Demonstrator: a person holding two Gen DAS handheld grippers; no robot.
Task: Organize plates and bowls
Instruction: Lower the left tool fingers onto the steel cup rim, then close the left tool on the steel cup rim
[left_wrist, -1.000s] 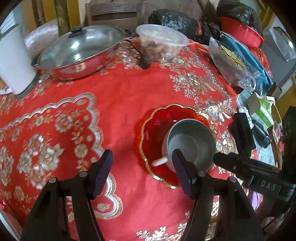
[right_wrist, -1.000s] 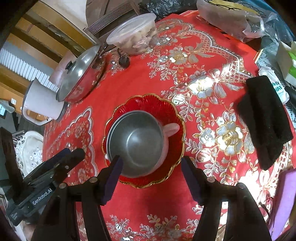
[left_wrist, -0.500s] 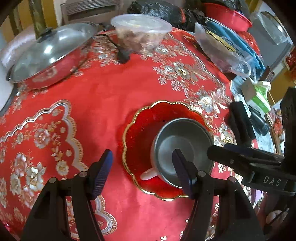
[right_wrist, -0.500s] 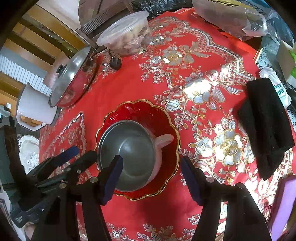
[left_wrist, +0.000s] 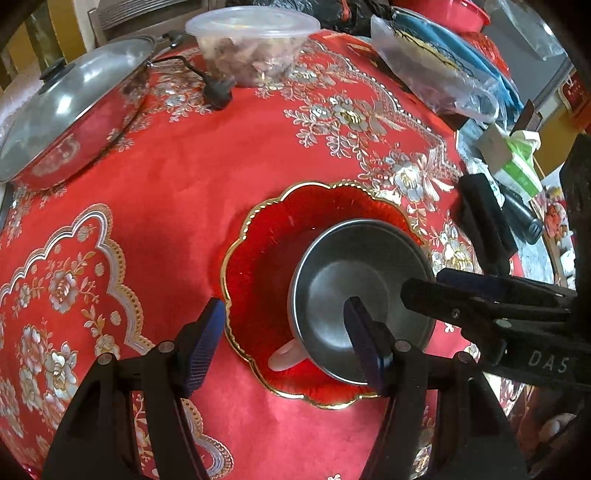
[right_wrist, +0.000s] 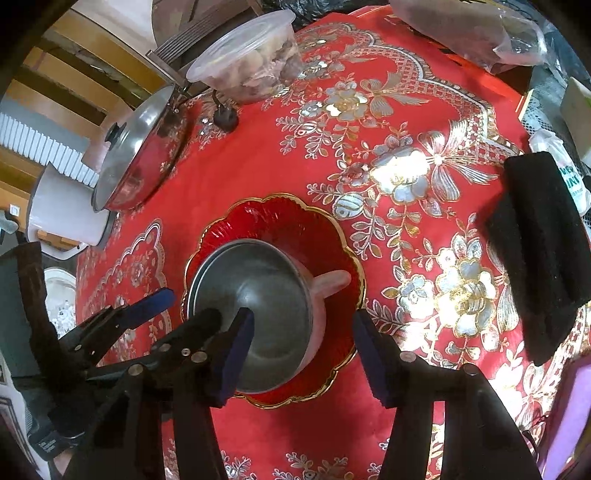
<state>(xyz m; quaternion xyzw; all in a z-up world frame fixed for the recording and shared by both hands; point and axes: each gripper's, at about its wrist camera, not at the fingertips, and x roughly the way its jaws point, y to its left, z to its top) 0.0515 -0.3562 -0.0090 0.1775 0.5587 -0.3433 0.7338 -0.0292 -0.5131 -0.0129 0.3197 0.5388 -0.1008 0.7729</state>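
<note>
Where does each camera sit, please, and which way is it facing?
Left wrist: on the left gripper, looking down at the bowl on the plate; the right gripper shows too.
Right wrist: on the right gripper, above the same bowl; the left gripper shows.
Shared: bowl, plate, pan, container.

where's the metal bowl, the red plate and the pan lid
metal bowl (left_wrist: 354, 273), left wrist view, on its inner floor
red plate (right_wrist: 280, 221), right wrist view, on the bare far part of its inside
pan lid (left_wrist: 70, 107), left wrist view, on the glass dome near its knob
</note>
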